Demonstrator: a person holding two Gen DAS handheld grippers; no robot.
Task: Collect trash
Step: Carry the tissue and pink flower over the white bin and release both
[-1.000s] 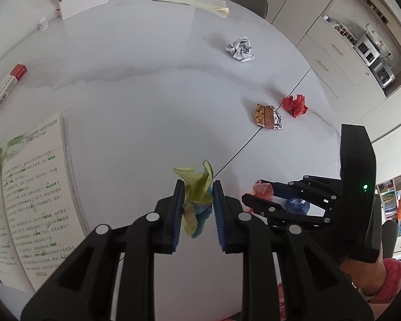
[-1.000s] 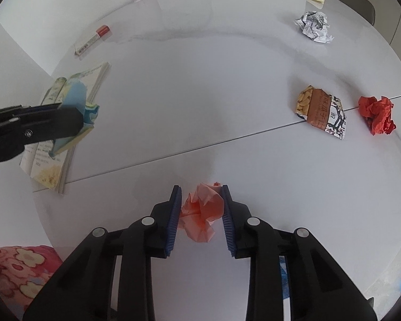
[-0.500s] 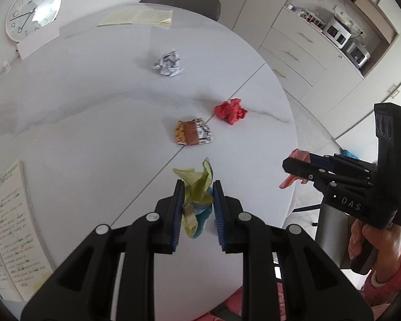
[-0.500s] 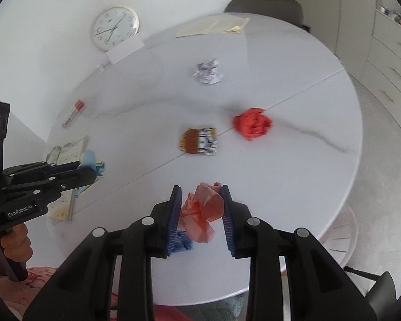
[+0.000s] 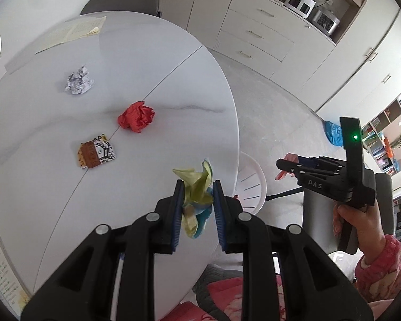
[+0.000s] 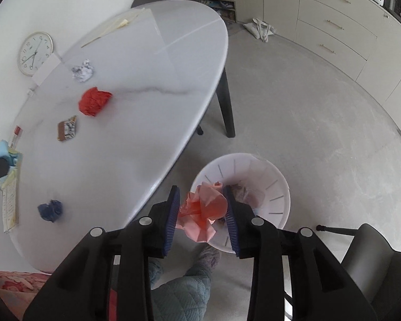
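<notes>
My left gripper point(image 5: 197, 190) is shut on a yellow and blue crumpled paper point(image 5: 196, 184), held above the white table's point(image 5: 173, 80) right edge. My right gripper point(image 6: 201, 196) is shut on a pink crumpled paper point(image 6: 203, 210), held off the table just over the white trash bin point(image 6: 280, 195) on the floor; that gripper also shows at the right in the left wrist view point(image 5: 288, 164). On the table lie a red paper ball point(image 5: 136, 116), a snack wrapper point(image 5: 96, 154), a grey-white paper ball point(image 5: 78, 80) and a dark blue paper ball point(image 6: 50, 210).
An open book point(image 6: 9, 206), a red-capped tube point(image 6: 15, 135), a clock point(image 6: 35, 53) and a booklet point(image 5: 72, 33) sit at the table's margins. Dark chairs point(image 5: 120, 1) stand around. Cabinets point(image 5: 254, 37) line the far wall. The bin point(image 5: 250, 180) holds some trash.
Both grippers swung right with their papers. The right gripper left the table and now hangs over the bin; the left gripper neared the table's right edge.
</notes>
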